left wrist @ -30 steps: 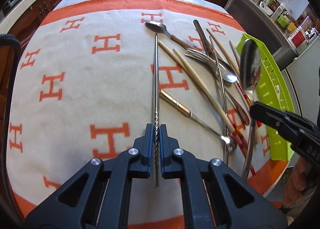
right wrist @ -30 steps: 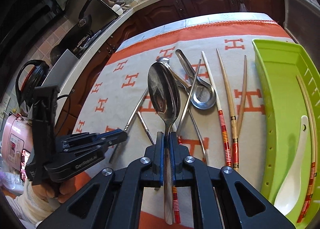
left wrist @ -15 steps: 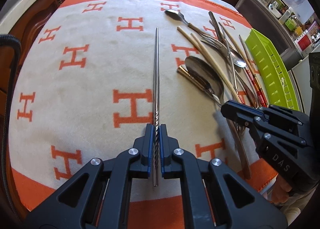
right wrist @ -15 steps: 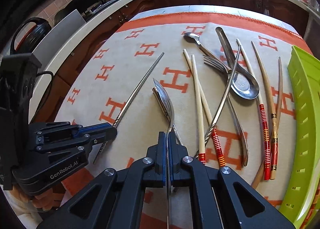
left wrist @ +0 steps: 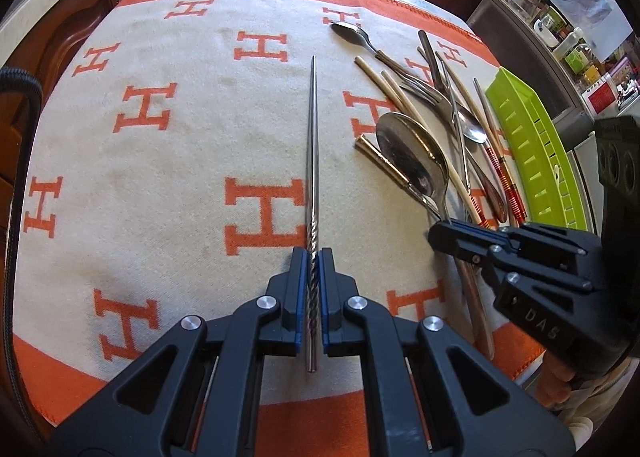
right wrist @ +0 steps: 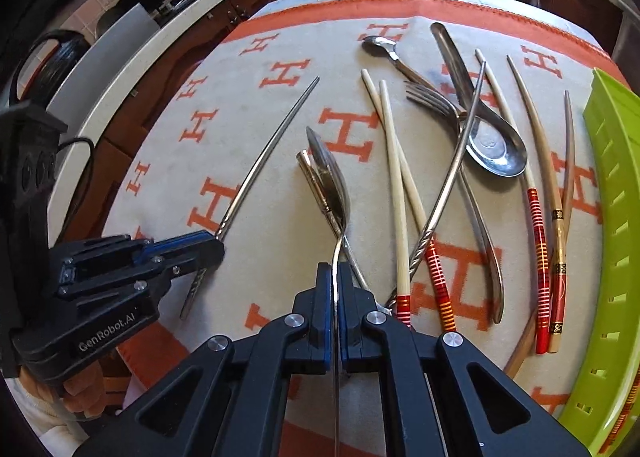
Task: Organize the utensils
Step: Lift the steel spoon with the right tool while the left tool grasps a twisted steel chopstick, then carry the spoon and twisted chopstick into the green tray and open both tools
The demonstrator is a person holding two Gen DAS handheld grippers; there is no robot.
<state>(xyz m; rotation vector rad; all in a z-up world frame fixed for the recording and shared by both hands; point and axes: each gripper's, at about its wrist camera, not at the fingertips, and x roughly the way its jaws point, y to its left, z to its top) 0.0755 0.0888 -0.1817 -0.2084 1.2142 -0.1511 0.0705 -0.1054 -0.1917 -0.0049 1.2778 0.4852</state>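
Note:
My left gripper [left wrist: 314, 257] is shut on the twisted handle of a steel chopstick [left wrist: 313, 145], whose tip lies forward over the cloth; both also show in the right wrist view, gripper [right wrist: 208, 243] and chopstick [right wrist: 272, 149]. My right gripper [right wrist: 335, 271] is shut on the handle of a large steel spoon [right wrist: 332, 173], turned on edge; its bowl [left wrist: 412, 155] rests low on a gold-tipped utensil [left wrist: 380, 157]. The right gripper [left wrist: 444, 233] is at right in the left view.
Wooden chopsticks [right wrist: 394, 177], a fork [right wrist: 432, 99], a steel ladle spoon [right wrist: 496, 149], a teaspoon [right wrist: 380, 45], a second steel chopstick [right wrist: 452, 173] and red-banded chopsticks [right wrist: 538, 241] lie on the orange-patterned cloth [left wrist: 140, 161]. A green tray [right wrist: 612, 217] stands at right.
The right gripper has lowered the big spoon from up in the air down onto the cloth beside the pile. The left gripper with its chopstick has drawn back toward the near edge.

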